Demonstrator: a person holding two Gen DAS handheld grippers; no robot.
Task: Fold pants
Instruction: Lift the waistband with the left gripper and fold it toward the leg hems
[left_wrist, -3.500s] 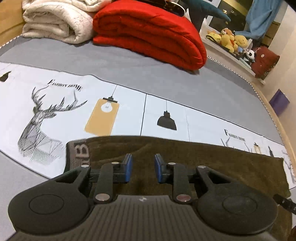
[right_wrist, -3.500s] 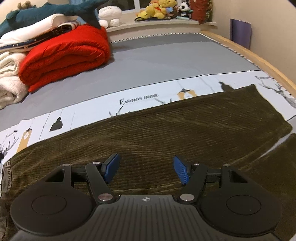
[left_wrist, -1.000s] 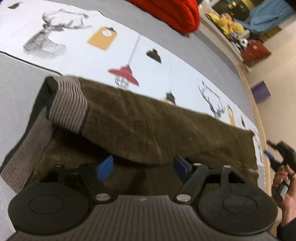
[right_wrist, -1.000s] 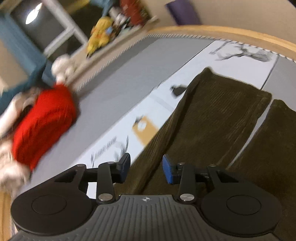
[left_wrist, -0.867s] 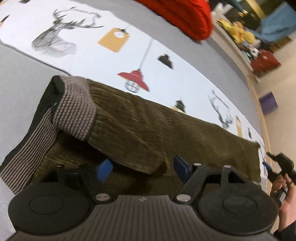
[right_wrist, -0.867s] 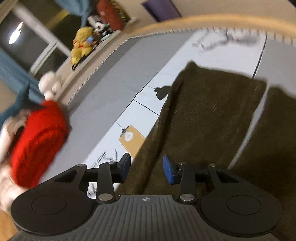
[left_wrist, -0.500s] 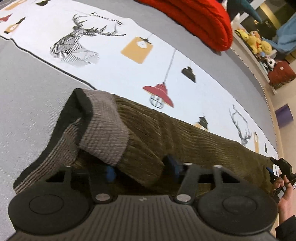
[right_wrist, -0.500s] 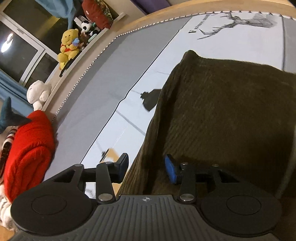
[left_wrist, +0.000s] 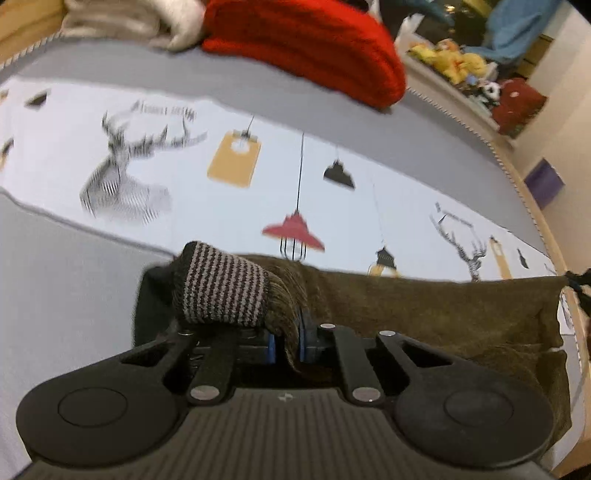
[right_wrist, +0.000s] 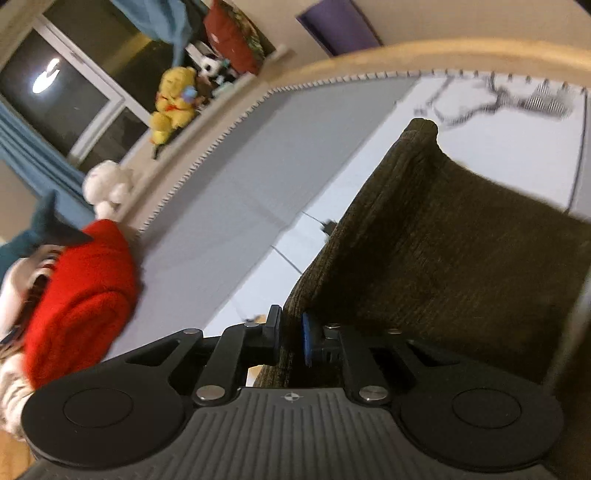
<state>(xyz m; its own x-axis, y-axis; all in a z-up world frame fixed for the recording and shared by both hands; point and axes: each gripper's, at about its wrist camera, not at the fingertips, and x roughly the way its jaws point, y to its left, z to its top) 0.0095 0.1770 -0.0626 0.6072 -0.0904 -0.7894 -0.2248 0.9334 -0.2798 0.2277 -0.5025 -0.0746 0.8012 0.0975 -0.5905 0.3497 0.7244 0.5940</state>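
The bed (left_wrist: 258, 99) is big and takes up most of both views. It has a gray cover with a white strip across it, and the strip has deer and lamp drawings. At the far side sits a fat red blanket (left_wrist: 306, 40), folded up, with a fluffy white one beside it. Past the edge of the bed is a ledge with soft toys, and one is a yellow bear (right_wrist: 173, 99).

The pants (left_wrist: 424, 310) are dark brown with thin ridges. They lie along the near side of the bed, partly on the white strip. One leg looks lifted up off the bed, and a bit of the other leg shows under it at the right.

The waistband (left_wrist: 225, 291) is striped gray and black. It is bunched up and raised, right above the left tool (left_wrist: 285, 341).

The left tool is pinching the brown cloth just beside the waistband. Its blue pads are close together with cloth between them. The right tool (right_wrist: 291, 338) is pinching the edge of a pant leg, and that leg stands up like a little wall.

I think the folding has only just started. Both ends are grabbed and lifted, but no fold is laid down flat yet. The leg likely needs to go over onto the other leg, and then the pants need folding shorter.
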